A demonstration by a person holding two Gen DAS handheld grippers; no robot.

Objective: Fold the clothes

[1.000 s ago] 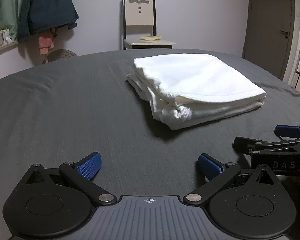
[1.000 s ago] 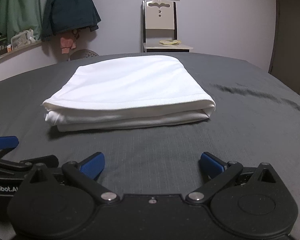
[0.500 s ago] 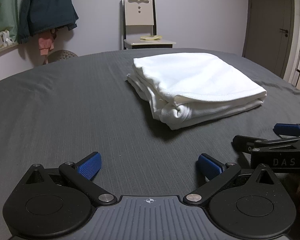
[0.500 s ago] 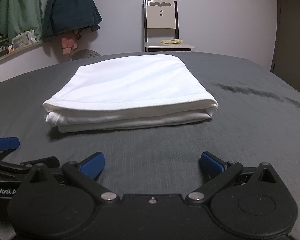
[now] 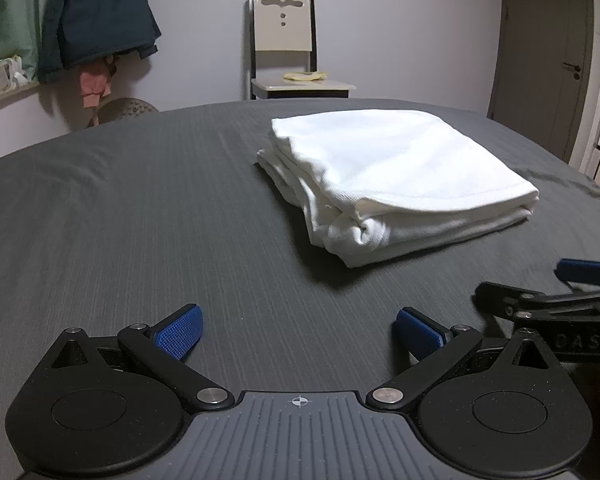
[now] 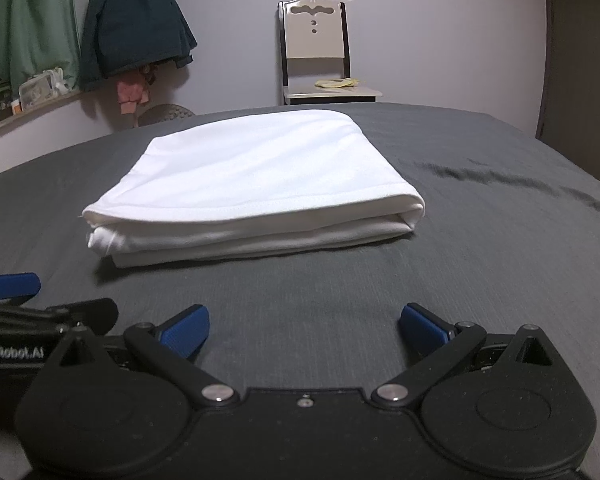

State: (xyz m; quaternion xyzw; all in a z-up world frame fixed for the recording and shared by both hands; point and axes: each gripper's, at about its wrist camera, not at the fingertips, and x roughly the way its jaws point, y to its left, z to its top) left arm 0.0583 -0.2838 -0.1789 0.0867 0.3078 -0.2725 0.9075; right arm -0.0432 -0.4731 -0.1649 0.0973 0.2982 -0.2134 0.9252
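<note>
A white garment (image 5: 384,176) lies folded into a thick rectangle on the dark grey bed cover (image 5: 140,216). In the right wrist view the same folded garment (image 6: 256,184) sits straight ahead of the fingers. My left gripper (image 5: 300,330) is open and holds nothing, low over the cover, short of the garment and to its left. My right gripper (image 6: 304,330) is open too, with nothing between its blue pads, a little short of the garment's near edge. Each gripper shows at the edge of the other's view.
A cream chair (image 5: 286,48) with a yellow cloth on its seat stands against the far wall. A dark jacket (image 5: 96,20) hangs at the left above a shelf with clutter. A door (image 5: 548,52) is at the right. Wrinkles (image 6: 520,184) mark the cover right of the garment.
Both views have drifted slightly; the garment sits a touch higher in the left wrist view. Both grippers stay open and the garment has not moved.
</note>
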